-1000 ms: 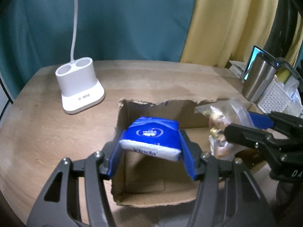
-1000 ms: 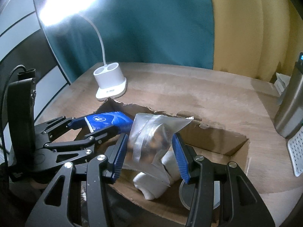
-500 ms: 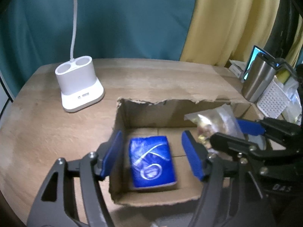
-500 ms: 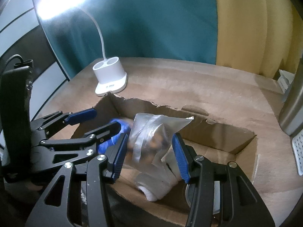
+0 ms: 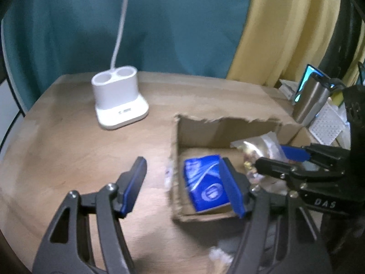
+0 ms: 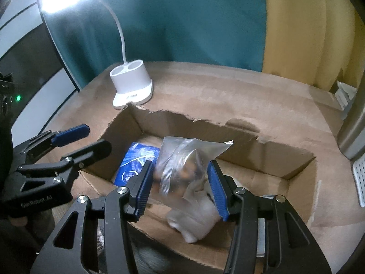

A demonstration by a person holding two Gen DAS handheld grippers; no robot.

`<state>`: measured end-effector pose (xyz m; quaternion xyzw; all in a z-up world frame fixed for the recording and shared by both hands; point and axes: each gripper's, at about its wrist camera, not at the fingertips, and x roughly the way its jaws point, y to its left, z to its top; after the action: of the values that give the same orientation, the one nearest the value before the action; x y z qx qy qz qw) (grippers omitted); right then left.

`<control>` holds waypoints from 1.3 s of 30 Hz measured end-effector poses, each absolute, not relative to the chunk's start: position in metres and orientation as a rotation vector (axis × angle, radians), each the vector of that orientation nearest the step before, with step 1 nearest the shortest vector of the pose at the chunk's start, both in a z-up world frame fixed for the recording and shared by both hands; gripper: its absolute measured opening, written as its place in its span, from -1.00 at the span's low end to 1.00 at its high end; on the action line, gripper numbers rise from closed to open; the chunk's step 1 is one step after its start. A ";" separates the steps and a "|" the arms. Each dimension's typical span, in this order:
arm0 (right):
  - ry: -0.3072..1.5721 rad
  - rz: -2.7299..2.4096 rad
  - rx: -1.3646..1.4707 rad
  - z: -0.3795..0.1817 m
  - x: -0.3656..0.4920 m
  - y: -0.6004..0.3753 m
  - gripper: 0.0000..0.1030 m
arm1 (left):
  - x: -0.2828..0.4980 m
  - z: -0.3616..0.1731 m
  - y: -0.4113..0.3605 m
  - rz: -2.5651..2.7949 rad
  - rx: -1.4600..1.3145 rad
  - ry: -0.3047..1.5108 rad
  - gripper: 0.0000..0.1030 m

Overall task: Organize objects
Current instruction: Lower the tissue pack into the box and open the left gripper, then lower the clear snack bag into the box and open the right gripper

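From the left wrist camera, the left gripper (image 5: 184, 182) stands wide open and empty, one blue-padded finger over the wooden tabletop (image 5: 79, 155), the other over the near-left corner of the open brown cardboard box with torn edges (image 5: 219, 123). A blue plastic-wrapped tissue pack (image 5: 205, 186) lies flat on the box floor in that corner. A white lamp base with two round wells (image 5: 118, 101) stands on the table beyond the box, to its left. From the right wrist camera, the right gripper (image 6: 180, 186) is closed on a clear zip-top plastic bag holding small brown items (image 6: 184, 166), held over the middle of the box, just right of the tissue pack (image 6: 136, 162). The bag looks light, limp and slippery; a hold across the bulging middle seems surer than the loose film. Pale soft items lie in the box below it, too blurred to name.
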<state>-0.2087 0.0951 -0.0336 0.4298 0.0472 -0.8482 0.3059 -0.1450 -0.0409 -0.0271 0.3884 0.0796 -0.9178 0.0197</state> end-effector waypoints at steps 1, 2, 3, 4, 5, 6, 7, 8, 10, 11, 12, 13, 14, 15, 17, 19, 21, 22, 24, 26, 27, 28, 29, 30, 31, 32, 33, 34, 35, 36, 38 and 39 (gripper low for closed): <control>0.129 -2.242 1.148 -0.036 -0.208 0.092 -0.01 | -0.144 -0.029 -0.043 -2.853 1.205 0.252 0.31; 0.135 -2.239 1.157 -0.039 -0.207 0.089 -0.01 | -0.142 -0.031 -0.046 -2.859 1.202 0.250 0.31; 0.144 -2.237 1.166 -0.042 -0.206 0.086 -0.01 | -0.141 -0.033 -0.048 -2.860 1.203 0.245 0.31; 0.154 -2.236 1.179 -0.046 -0.205 0.082 -0.01 | -0.140 -0.035 -0.051 -2.866 1.206 0.251 0.31; 0.160 -2.234 1.189 -0.049 -0.204 0.080 -0.01 | -0.140 -0.037 -0.053 -2.870 1.214 0.261 0.31; 0.167 -2.232 1.199 -0.052 -0.203 0.077 -0.01 | -0.140 -0.039 -0.055 -2.872 1.222 0.271 0.31; 0.175 -2.232 1.208 -0.055 -0.202 0.073 -0.01 | -0.140 -0.040 -0.057 -2.876 1.227 0.280 0.31; 0.178 -2.232 1.213 -0.056 -0.202 0.071 -0.01 | -0.141 -0.041 -0.058 -2.881 1.235 0.290 0.31; 0.178 -2.235 1.223 -0.059 -0.200 0.067 -0.01 | -0.142 -0.043 -0.060 -2.897 1.247 0.318 0.31; 0.174 -2.235 1.227 -0.059 -0.200 0.066 -0.01 | -0.142 -0.043 -0.061 -2.902 1.250 0.325 0.31; 0.166 -2.231 1.231 -0.059 -0.200 0.064 -0.01 | -0.142 -0.043 -0.061 -2.913 1.253 0.335 0.31; 0.161 -2.228 1.237 -0.059 -0.201 0.063 -0.01 | -0.142 -0.043 -0.061 -2.925 1.258 0.340 0.31; 0.163 -2.227 1.238 -0.060 -0.201 0.060 -0.01 | -0.142 -0.043 -0.060 -2.934 1.262 0.342 0.31; 0.169 -2.227 1.239 -0.060 -0.200 0.058 -0.01 | -0.143 -0.043 -0.059 -2.941 1.267 0.343 0.31; 0.172 -2.223 1.243 -0.060 -0.200 0.054 -0.01 | -0.143 -0.043 -0.059 -2.952 1.275 0.352 0.31; 0.180 -2.211 1.248 -0.060 -0.200 0.051 0.03 | -0.144 -0.042 -0.059 -2.954 1.276 0.362 0.31; 0.176 -2.210 1.253 -0.060 -0.200 0.050 0.03 | -0.144 -0.041 -0.060 -2.954 1.266 0.362 0.31; 0.173 -2.212 1.256 -0.059 -0.200 0.050 0.03 | -0.144 -0.040 -0.060 -2.954 1.262 0.366 0.31; 0.169 -2.214 1.263 -0.060 -0.200 0.051 0.04 | -0.143 -0.039 -0.061 -2.953 1.253 0.364 0.31; 0.174 -2.226 1.263 -0.059 -0.199 0.052 0.05 | -0.142 -0.039 -0.061 -2.949 1.251 0.360 0.31; 0.173 -2.231 1.260 -0.059 -0.198 0.052 0.07 | -0.141 -0.038 -0.061 -2.946 1.249 0.359 0.31; 0.169 -2.237 1.256 -0.058 -0.197 0.054 0.10 | -0.139 -0.038 -0.061 -2.943 1.248 0.358 0.31; 0.164 -2.240 1.250 -0.056 -0.196 0.055 0.14 | -0.138 -0.037 -0.061 -2.943 1.245 0.355 0.31; 0.156 -2.244 1.240 -0.054 -0.193 0.057 0.24 | -0.137 -0.036 -0.060 -2.944 1.241 0.350 0.31; 0.153 -2.249 1.232 -0.052 -0.191 0.059 0.33 | -0.135 -0.034 -0.059 -2.945 1.236 0.343 0.31; 0.153 -2.253 1.226 -0.051 -0.189 0.060 0.35 | -0.134 -0.033 -0.058 -2.946 1.232 0.339 0.31; 0.154 -2.253 1.222 -0.049 -0.187 0.061 0.35 | -0.133 -0.032 -0.057 -2.946 1.229 0.335 0.31; 0.152 -2.254 1.218 -0.048 -0.185 0.062 0.35 | -0.131 -0.031 -0.056 -2.947 1.224 0.330 0.31; 0.150 -2.258 1.213 -0.046 -0.183 0.064 0.35 | -0.129 -0.030 -0.056 -2.949 1.219 0.326 0.31; 0.149 -2.264 1.207 -0.045 -0.181 0.066 0.35 | -0.127 -0.029 -0.054 -2.952 1.213 0.321 0.31; 0.141 -2.270 1.199 -0.041 -0.177 0.070 0.35 | -0.124 -0.027 -0.052 -2.954 1.208 0.315 0.31; 0.139 -2.276 1.194 -0.040 -0.175 0.073 0.35 | -0.123 -0.026 -0.051 -2.954 1.207 0.311 0.32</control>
<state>-0.1748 0.0726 -0.0397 0.4452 0.0519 -0.8489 0.2800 -0.1226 -0.0508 -0.0263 0.3761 0.0971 -0.9209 -0.0324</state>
